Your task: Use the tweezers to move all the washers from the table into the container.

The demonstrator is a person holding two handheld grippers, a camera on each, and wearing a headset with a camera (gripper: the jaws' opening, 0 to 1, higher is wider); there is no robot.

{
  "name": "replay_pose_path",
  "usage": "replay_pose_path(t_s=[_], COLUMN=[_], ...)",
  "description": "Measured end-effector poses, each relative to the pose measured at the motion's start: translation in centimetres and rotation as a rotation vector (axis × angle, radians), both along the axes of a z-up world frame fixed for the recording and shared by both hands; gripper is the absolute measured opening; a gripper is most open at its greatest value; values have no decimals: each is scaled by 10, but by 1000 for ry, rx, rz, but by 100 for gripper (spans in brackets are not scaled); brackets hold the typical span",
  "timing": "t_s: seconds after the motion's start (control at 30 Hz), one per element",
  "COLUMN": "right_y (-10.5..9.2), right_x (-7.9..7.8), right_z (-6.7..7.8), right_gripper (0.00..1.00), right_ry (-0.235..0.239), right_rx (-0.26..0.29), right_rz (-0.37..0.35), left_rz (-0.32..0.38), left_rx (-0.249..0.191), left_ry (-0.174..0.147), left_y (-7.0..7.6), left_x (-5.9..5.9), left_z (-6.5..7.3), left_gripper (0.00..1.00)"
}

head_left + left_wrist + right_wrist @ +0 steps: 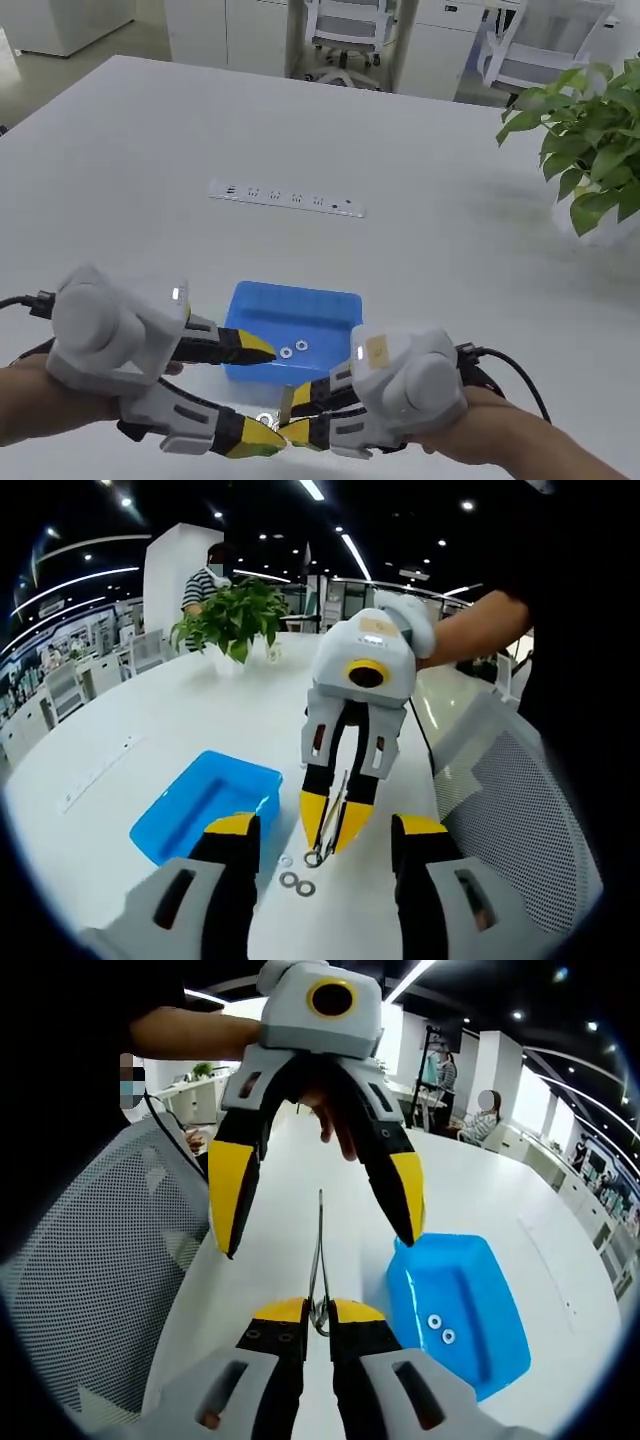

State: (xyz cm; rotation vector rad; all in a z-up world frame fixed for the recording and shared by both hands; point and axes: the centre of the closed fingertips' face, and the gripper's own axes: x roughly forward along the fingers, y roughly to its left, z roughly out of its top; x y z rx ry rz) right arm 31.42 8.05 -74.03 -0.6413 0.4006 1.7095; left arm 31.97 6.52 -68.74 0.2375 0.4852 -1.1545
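Tallying progress. The left gripper has its jaws apart and holds nothing. Between those jaws, on the white table, lie three small metal ring washers, one at the tips of the thin steel tweezers and two just beside it. Just beyond the left gripper's upper jaw sits the shallow blue plastic container, with two washers inside. The right gripper has its jaws together, clamped on the tweezers. Judgement: two in, at least three left.

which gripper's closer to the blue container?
Left. The open left gripper has one jaw at the rim of the blue container; the right gripper, shut on the tweezers, sits just off its near edge.
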Motion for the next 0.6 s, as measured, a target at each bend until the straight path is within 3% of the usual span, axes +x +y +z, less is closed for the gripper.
replay_pose_path(t_s=[0.13, 0.6], right_y=[-1, -5], right_x=[1, 10], right_z=[5, 25], right_gripper=[9, 9], right_ry=[5, -5], right_rx=[1, 11], right_rz=[-10, -17], left_rz=[38, 125], left_rx=[-21, -56], left_ry=[17, 12], left_y=[3, 16], left_x=[-2, -7], left_z=[0, 0], left_gripper=[69, 86])
